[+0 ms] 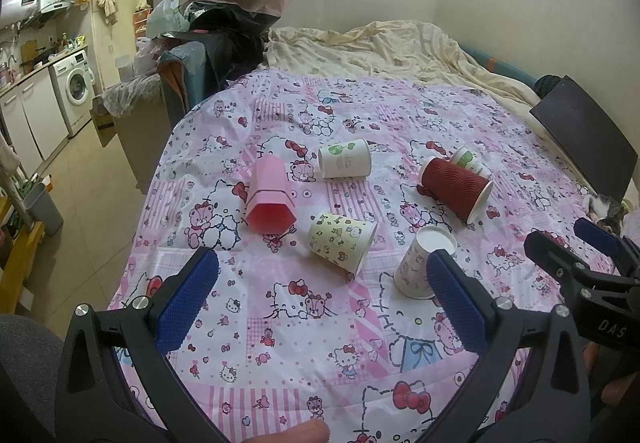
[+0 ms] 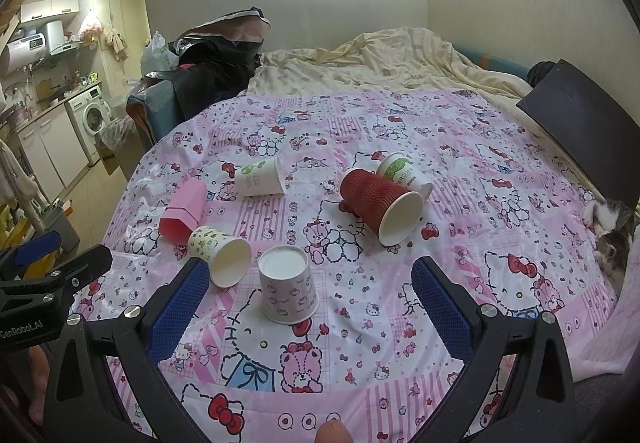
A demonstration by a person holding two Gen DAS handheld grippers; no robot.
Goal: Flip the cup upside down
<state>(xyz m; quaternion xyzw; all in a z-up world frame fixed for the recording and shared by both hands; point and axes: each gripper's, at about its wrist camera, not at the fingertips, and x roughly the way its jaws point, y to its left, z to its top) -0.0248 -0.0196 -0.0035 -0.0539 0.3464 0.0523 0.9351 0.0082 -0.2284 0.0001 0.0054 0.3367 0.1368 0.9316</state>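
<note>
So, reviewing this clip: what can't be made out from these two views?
- White cup with green print: left wrist view, mostly hidden behind the red ribbed cup; its lettering is partly covered in the right wrist view too.
- Cat: cut off by the right edge in both views.
- Right claw: only partly in frame in the left wrist view.
- Kitchen counter items: too small.

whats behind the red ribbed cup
A white paper cup with green print lies on its side right behind the red ribbed cup, apparently touching it. The red cup covers its lower part, so most of its lettering is hidden.
</note>
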